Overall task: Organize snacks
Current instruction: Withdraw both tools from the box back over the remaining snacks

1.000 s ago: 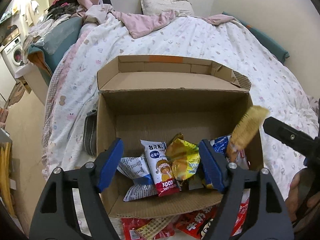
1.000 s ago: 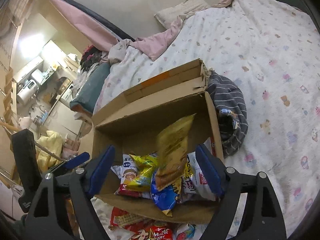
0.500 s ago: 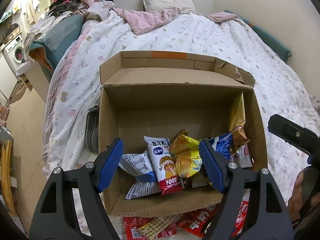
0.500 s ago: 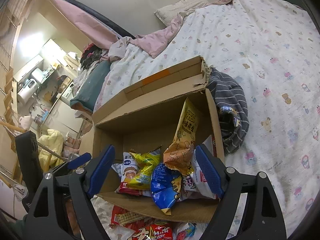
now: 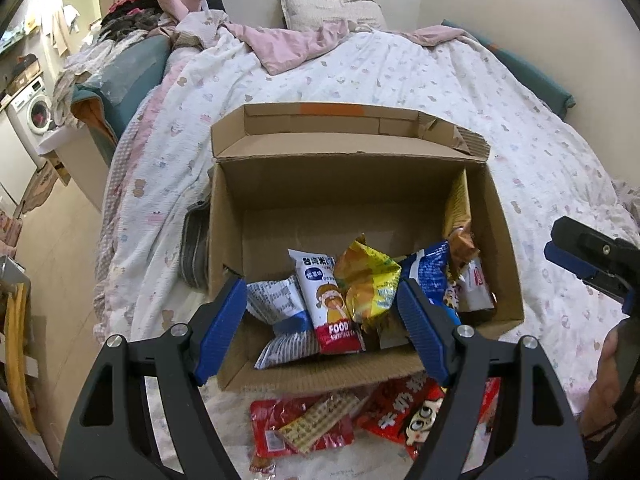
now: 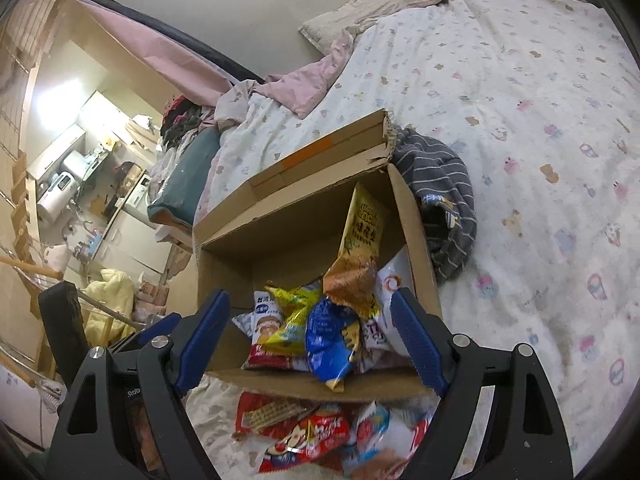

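The bed [image 5: 400, 80], under a white quilt with small cartoon prints, carries an open cardboard box [image 5: 502, 240] near its foot. A grey striped garment [image 6: 448, 172] lies bunched against the box's side. Loose red snack packets [image 5: 304, 424] lie on the quilt just before the box. A crumpled pink blanket [image 5: 292, 44] and a pillow [image 5: 332, 10] lie at the head.

A brown cardboard box [image 5: 352, 184] sat open on the bed, and snack bags were piled at its near end. A tall yellow-and-brown bag [image 6: 362, 240] stood leaning against the box's right wall, with a blue bag [image 6: 328, 332], a crinkly yellow bag [image 5: 366, 280] and a white bag with a red bottom [image 5: 328, 304] beside it. More red snack packs [image 5: 304, 428] lay on the bed just in front of the box.
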The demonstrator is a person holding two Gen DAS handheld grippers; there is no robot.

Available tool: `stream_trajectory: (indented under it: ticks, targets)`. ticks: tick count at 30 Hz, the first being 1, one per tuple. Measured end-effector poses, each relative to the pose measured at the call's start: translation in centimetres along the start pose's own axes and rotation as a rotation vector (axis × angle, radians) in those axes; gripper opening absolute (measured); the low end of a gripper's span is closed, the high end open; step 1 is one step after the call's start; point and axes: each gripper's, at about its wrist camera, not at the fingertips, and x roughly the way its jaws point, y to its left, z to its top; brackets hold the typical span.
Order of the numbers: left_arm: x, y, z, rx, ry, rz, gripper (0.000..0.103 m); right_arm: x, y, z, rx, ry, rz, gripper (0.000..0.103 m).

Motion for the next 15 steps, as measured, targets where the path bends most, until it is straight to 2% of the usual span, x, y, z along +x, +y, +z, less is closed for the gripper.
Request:
stream_trajectory:
  ticks: [5, 9, 15]
  targets:
    - [-1.6, 0.6, -1.3, -0.022, -0.001, 0.013, 0.075, -1.6, 0.2, -1.2, -0.011, -0.001, -0.019, 0.085]
    - [-2.8, 1.4, -2.3, -0.048, -0.021, 0.060, 0.075, -2.8, -0.1, -2.5, 0.016, 0.002, -0.028, 0.085]
    - [-3.9, 2.8, -4.1, -0.114, -0.001, 0.059, 0.075, -4.1, 0.0, -3.8, 0.007, 0.003, -0.039, 0.085]
